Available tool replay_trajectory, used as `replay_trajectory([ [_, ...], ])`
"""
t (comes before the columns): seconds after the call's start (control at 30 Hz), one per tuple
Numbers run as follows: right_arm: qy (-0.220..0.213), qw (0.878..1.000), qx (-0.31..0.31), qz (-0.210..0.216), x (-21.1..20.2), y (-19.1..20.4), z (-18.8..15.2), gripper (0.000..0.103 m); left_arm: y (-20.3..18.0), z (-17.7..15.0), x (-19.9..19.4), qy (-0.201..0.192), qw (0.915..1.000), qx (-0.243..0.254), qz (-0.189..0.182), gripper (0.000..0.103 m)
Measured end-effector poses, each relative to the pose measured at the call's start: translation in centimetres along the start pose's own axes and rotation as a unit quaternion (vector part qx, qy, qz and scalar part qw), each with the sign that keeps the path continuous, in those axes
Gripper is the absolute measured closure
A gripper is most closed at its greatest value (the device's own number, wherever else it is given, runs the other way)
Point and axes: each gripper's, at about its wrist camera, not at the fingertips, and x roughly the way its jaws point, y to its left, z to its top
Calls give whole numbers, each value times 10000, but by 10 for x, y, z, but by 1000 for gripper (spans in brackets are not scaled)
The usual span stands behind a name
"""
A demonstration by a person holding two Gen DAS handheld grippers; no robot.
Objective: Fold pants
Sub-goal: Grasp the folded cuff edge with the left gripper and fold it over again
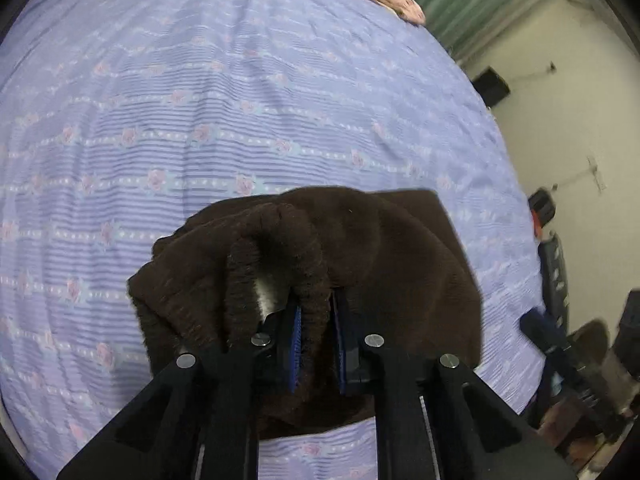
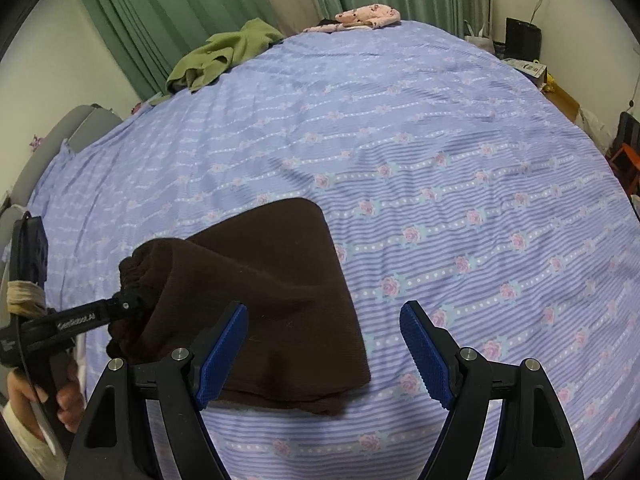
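Dark brown pants (image 1: pixel 380 248) lie bunched in a folded heap on a lilac flowered bed sheet (image 1: pixel 240 80). My left gripper (image 1: pixel 316 312) is shut on a ridge of the gathered waistband, with the fabric pinched between its blue pads. In the right wrist view the pants (image 2: pixel 280 280) lie at lower left, and the left gripper (image 2: pixel 132 304) holds their raised, ruffled end. My right gripper (image 2: pixel 324 308) stands open just above the near right part of the pants, its left pad (image 2: pixel 224 352) over the cloth, nothing between the fingers.
A green garment (image 2: pixel 224 52) and a pink flowered one (image 2: pixel 368 14) lie at the bed's far edge, before green curtains. A hand (image 2: pixel 68 392) holds the left gripper's handle. Dark clutter (image 1: pixel 556 280) stands beyond the bed's right edge. The sheet (image 2: pixel 440 140) spreads wide to the right.
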Motion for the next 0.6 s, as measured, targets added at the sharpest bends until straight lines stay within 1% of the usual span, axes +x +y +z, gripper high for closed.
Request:
replay_trajectory([
  [0.07,43,10000,-32,43,0,3,-2,24,5,-4,-31,-408,9984,-213,-340,89],
  [0.13,29,9998,-137,108,-4,8,-4,24,9,-15,-64,-746,9955,-311,-488,89],
  [0.17,17,9997,-191,128,-5,11,-5,24,11,-20,-72,-804,9953,-315,-431,88],
  [0.2,10,9996,-251,149,-5,14,-6,24,16,-28,-78,-832,9957,-313,-271,88],
  [0.27,37,9991,-386,175,-3,22,-10,24,29,-38,-75,-746,9965,-377,-48,88],
  [0.3,82,9987,-477,184,-1,27,-12,24,41,-43,-67,-610,9966,-551,41,88],
  [0.37,135,9981,-574,176,4,34,-15,24,57,-48,-55,-400,9960,-796,86,87],
  [0.4,158,9978,-619,186,6,37,-16,24,63,-52,-48,-322,9958,-843,140,87],
  [0.53,287,9963,-791,149,15,44,-22,24,71,-61,-35,-285,9943,-995,270,84],
  [0.6,344,9960,-820,100,18,43,-23,24,72,-60,-32,-286,9946,-938,345,82],
])
